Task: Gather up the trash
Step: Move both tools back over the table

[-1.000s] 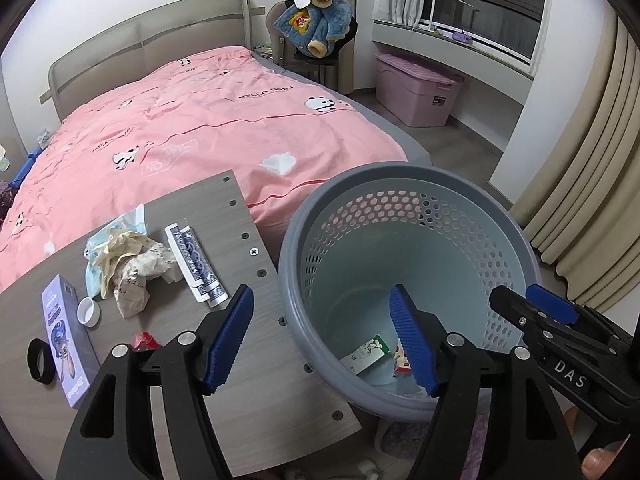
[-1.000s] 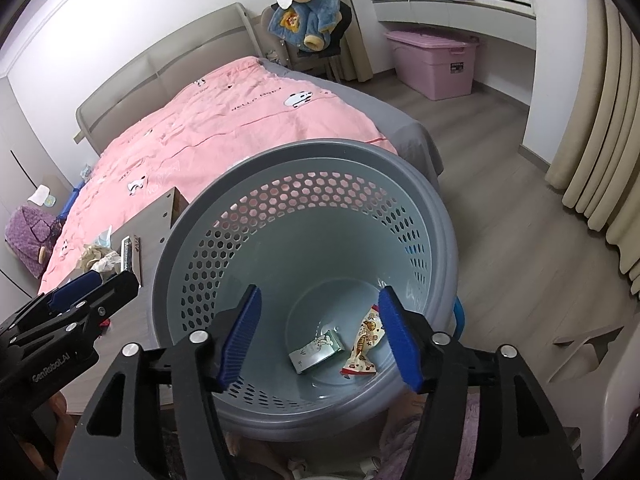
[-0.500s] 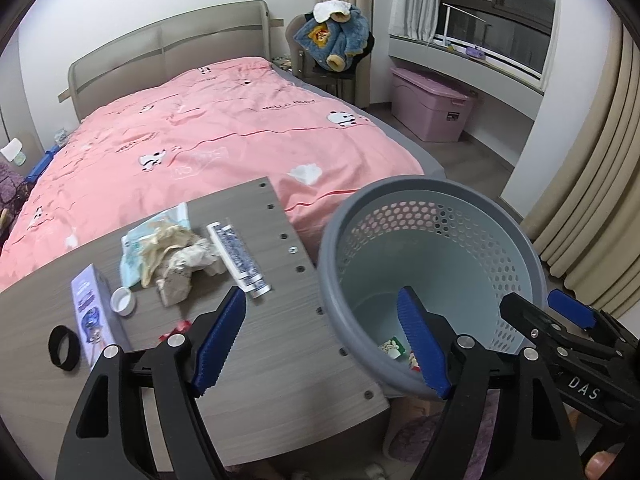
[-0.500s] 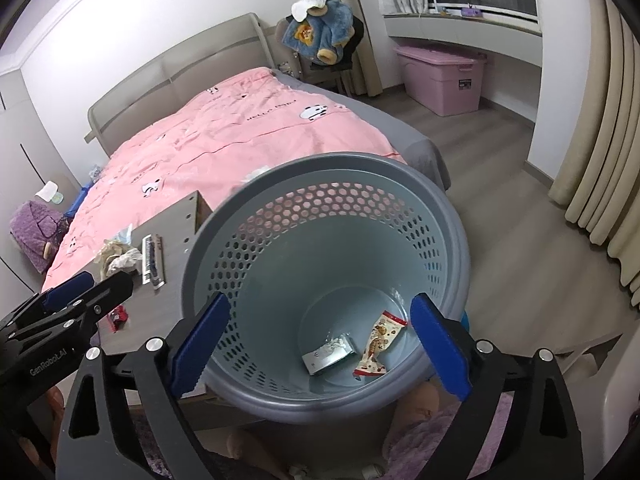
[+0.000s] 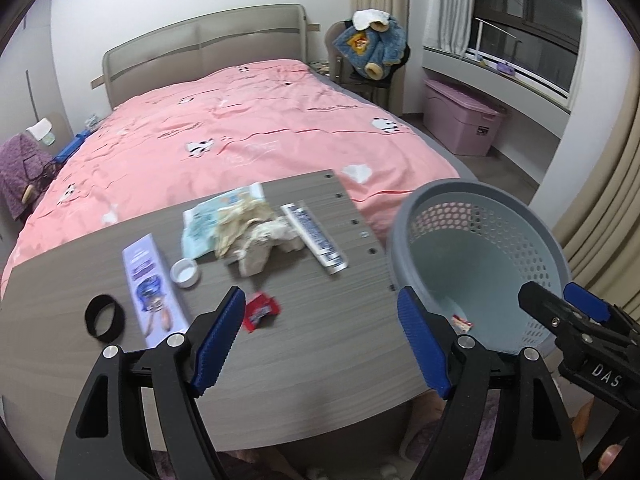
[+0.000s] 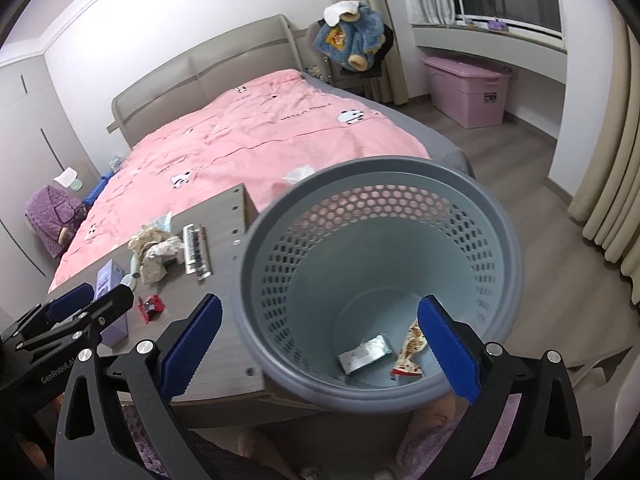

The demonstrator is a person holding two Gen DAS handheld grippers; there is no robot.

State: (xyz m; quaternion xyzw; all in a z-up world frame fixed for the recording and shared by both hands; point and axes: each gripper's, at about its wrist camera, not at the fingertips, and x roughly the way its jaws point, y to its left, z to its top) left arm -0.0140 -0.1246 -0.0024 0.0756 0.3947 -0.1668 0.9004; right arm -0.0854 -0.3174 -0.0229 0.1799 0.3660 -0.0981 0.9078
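Both the left gripper (image 5: 320,340) and the right gripper (image 6: 320,350) were empty with jaws wide apart (the right had just spread wider), and a red wrapper (image 5: 261,310) lay on the table (image 5: 320,360) just ahead of the left one, beside the basket (image 6: 508,236).

Even indoor light, fisheye warp, slight blur

- A grey basket (image 6: 472,184) with a pale blue, hole-patterned inside.
- A grey wood-grain table (image 5: 312,344).
- A small red wrapper (image 5: 261,309).
- A pale purple box (image 5: 154,284).
- A black band (image 5: 105,317).
- A white and blue tube (image 5: 314,239).
- Crumpled beige paper (image 5: 250,236).
- A pink bedspread (image 5: 240,136) with black-and-white pandas.
- Black grippers with blue pads (image 5: 218,338).
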